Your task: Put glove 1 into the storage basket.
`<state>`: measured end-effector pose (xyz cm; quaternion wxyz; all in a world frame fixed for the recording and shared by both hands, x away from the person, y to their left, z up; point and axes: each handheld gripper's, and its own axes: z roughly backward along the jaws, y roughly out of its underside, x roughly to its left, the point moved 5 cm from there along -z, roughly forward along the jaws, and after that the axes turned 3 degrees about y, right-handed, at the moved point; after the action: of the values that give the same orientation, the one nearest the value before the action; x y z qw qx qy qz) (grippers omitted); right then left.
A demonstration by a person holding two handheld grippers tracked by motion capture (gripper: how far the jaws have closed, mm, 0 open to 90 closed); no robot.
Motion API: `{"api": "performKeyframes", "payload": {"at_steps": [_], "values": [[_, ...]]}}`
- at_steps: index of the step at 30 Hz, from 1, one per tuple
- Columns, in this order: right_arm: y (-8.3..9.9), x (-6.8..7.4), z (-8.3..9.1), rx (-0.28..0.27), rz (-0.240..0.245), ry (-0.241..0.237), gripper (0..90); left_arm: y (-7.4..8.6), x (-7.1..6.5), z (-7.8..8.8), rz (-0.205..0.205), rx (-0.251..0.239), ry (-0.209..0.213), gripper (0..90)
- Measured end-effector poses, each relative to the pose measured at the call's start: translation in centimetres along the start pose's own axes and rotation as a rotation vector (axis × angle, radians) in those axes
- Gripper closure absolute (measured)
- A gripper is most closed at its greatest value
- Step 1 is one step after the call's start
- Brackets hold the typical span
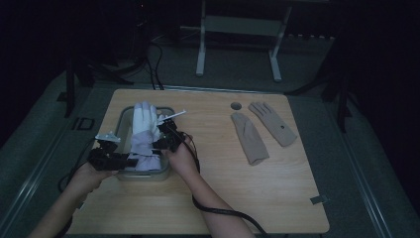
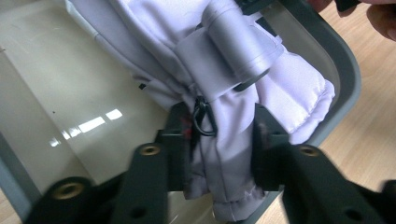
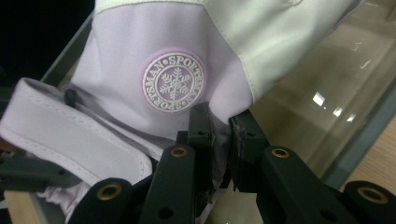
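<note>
A white and lavender padded glove [image 1: 143, 128] lies in a grey tray [image 1: 120, 120] at the table's left, fingers pointing away. My left gripper [image 1: 130, 161] is at the cuff end. In the left gripper view its jaws [image 2: 222, 140] stand on both sides of the bunched cuff [image 2: 224, 158], and the pads touch the fabric. From the right side, my right gripper [image 1: 161, 141] is shut on a fold of the glove's edge [image 3: 219, 135], just below a round snowflake badge [image 3: 173, 82]. A hand holds each gripper.
Two beige gloves [image 1: 250, 139] [image 1: 273, 124] lie flat on the wooden table's right half, near a round hole [image 1: 236, 105]. The tray's rim [image 2: 348, 70] and glossy floor [image 3: 327, 107] surround the glove. A cable [image 1: 223, 213] trails across the table's front.
</note>
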<state>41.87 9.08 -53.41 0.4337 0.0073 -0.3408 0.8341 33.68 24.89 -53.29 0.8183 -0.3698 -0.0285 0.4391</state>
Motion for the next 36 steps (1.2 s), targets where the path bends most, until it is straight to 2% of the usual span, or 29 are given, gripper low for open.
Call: {"api": "performKeyframes", "payload": {"at_steps": [2,3,4,6,9,14,16,17,18,19,25,28,31,33,36], "values": [[0.0,-0.2,0.0,0.003,0.011,0.025,80.9,-0.1,-0.1,0.1,-0.007,-0.023,-0.031,50.3],[0.1,-0.3,-0.1,0.006,0.011,0.025,81.0,-0.2,0.0,0.3,0.009,-0.043,-0.025,44.0],[0.1,-0.4,-0.2,0.014,0.020,0.037,81.0,-0.3,0.0,0.4,0.017,-0.059,-0.016,42.6],[0.2,-0.4,-0.5,0.018,0.026,0.048,81.0,-0.4,-0.1,0.4,0.007,-0.075,-0.045,39.2],[0.2,-0.3,-0.5,0.031,0.033,0.064,80.8,-0.6,-0.6,0.1,-0.010,-0.079,-0.033,36.0],[0.1,-0.2,-0.9,0.052,0.060,0.089,78.2,-0.9,-1.2,-0.1,-0.028,-0.106,-0.053,36.1],[0.0,-0.1,-0.9,0.051,0.066,0.077,72.2,-1.0,-1.3,-0.1,-0.025,-0.119,-0.057,36.2],[0.0,-0.1,-0.9,0.051,0.066,0.077,72.2,-1.0,-1.3,-0.1,-0.025,-0.119,-0.057,36.2],[-0.1,-0.1,-0.8,0.043,0.068,0.068,68.9,-1.1,-1.4,0.0,-0.021,-0.138,-0.054,36.2],[-0.4,0.0,-0.2,0.015,0.084,0.068,55.6,-1.1,-1.4,0.0,-0.021,-0.144,-0.056,36.3],[-1.2,0.0,2.1,-0.063,0.143,0.030,40.7,-1.3,-2.1,0.0,-0.030,-0.172,-0.046,36.7],[-1.2,-0.2,3.3,-0.066,0.157,0.036,29.8,-1.4,-2.7,-0.1,-0.030,-0.193,-0.036,36.7],[-1.1,-0.7,4.5,-0.078,0.176,0.020,25.0,-1.5,-3.3,-0.3,-0.032,-0.210,-0.024,36.8],[-0.9,-1.1,5.2,-0.082,0.172,0.009,22.3,-1.7,-3.9,-0.5,-0.039,-0.216,-0.023,36.8],[-0.5,-1.9,6.2,-0.093,0.193,0.027,18.8,-2.0,-4.6,-0.7,-0.059,-0.217,-0.024,36.8]]}}
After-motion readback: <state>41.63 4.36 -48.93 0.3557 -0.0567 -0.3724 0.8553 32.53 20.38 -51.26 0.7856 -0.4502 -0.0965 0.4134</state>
